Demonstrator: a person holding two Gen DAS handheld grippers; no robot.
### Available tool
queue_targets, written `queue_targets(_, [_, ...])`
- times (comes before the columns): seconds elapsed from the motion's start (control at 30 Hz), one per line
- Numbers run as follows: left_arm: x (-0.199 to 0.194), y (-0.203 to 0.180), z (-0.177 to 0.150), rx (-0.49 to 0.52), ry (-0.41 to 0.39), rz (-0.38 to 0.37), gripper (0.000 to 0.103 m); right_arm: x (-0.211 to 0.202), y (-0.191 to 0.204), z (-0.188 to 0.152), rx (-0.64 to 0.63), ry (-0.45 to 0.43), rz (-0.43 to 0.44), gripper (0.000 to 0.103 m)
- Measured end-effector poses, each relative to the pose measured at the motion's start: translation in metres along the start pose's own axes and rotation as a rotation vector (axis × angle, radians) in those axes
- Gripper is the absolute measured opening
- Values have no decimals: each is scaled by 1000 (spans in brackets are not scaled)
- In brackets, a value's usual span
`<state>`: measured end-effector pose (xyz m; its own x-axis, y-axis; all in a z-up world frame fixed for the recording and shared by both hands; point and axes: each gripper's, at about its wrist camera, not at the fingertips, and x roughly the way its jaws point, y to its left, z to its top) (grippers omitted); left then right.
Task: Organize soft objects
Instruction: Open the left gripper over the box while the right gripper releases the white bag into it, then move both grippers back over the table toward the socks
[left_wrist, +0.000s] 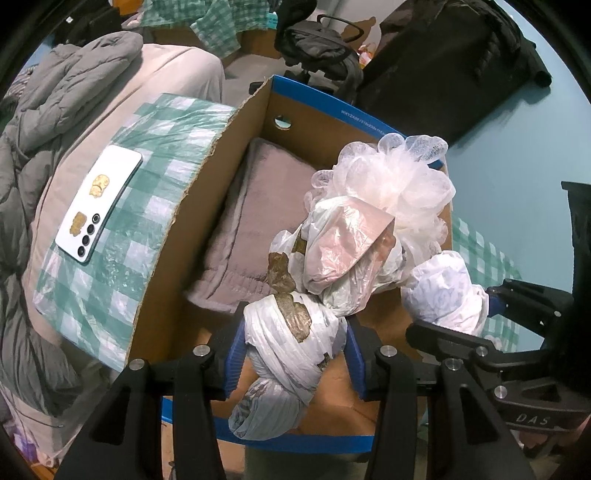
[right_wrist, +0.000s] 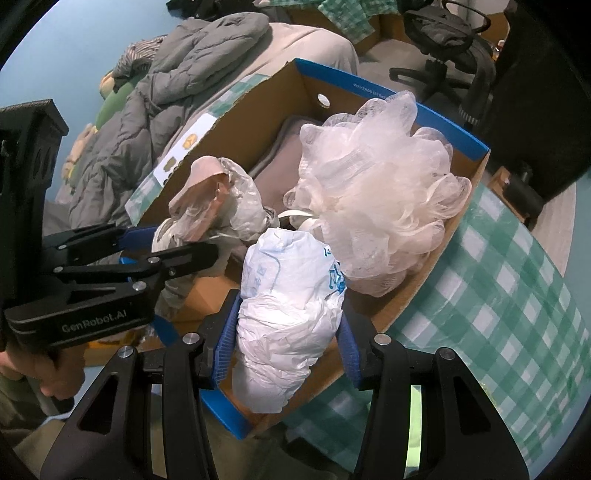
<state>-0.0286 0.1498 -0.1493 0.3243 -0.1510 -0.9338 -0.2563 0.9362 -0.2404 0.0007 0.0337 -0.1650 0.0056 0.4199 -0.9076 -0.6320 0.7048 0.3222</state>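
An open cardboard box with blue rims holds a folded mauve blanket and a pale pink mesh bath pouf, which also shows in the right wrist view. My left gripper is shut on a knotted white plastic bag with gold print, held over the box's near end. My right gripper is shut on a white plastic bag with blue print, next to the pouf; it also shows in the left wrist view. A crumpled clear and pink bag lies between them.
A white phone lies on a green checked cloth on the bed, left of the box. A grey puffer jacket is piled further left. An office chair and black bags stand behind. Checked cloth lies right of the box.
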Motion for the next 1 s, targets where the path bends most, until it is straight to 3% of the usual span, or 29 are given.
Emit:
queue_targets(0.2, [-4,4,-2,-15,-3,21,55,-2,-1,1,6,-11,-23,54])
queue_targets(0.3, [-7,4,-2,-8,-3,30,68,-4,-3,-1,18,-18,-26,57])
queue_targets(0.37, [-12,2,-2,4,-17,38,71,-5,-5,-1,24,-22,-28,57])
queue_targets(0.53, [-18,-1,-2,4,-18,30,71,-13,-6,-2,28,-43,-42,65])
queue_targets(1.0, [-39,-27,-5,46,-49,10,71,-47,-12,-11,18,-108,-101,67])
